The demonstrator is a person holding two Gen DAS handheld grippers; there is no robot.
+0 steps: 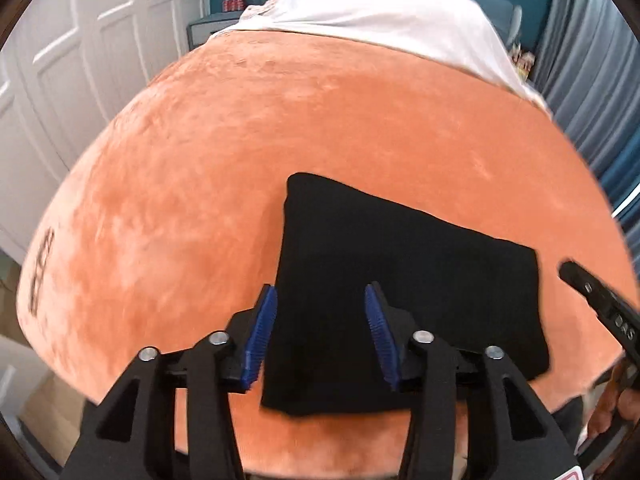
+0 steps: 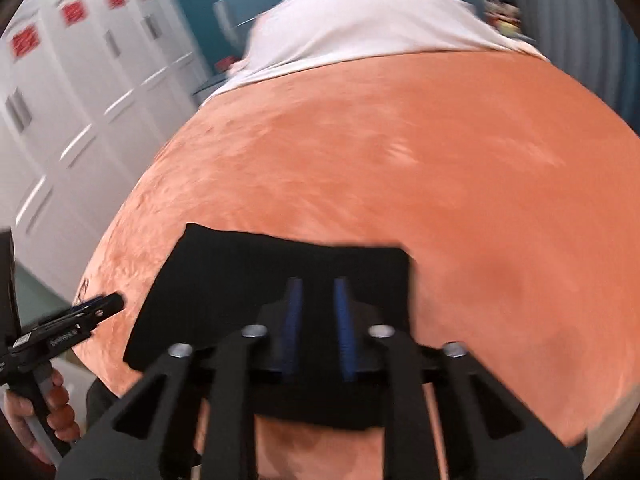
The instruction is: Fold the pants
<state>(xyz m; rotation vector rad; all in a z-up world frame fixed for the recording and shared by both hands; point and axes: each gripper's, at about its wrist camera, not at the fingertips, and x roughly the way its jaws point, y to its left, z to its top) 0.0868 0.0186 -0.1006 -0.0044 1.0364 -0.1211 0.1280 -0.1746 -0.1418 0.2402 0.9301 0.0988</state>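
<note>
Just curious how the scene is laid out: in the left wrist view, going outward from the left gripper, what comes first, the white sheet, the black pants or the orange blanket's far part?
1. black pants, right under the left gripper.
2. orange blanket, stretching beyond.
3. white sheet, at the bed's far end.

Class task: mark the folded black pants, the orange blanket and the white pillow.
black pants (image 1: 400,280), left wrist view, middle of fabric.
orange blanket (image 1: 240,140), left wrist view, bare plush.
white pillow (image 2: 360,28), right wrist view, centre.

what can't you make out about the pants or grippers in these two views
- Folded black pants: no seams or layers show in either view; near edge hidden behind the right hand-held gripper in the right wrist view.
- Right wrist view: motion blur.
- Black marking on the orange blanket: too small to read.
</note>
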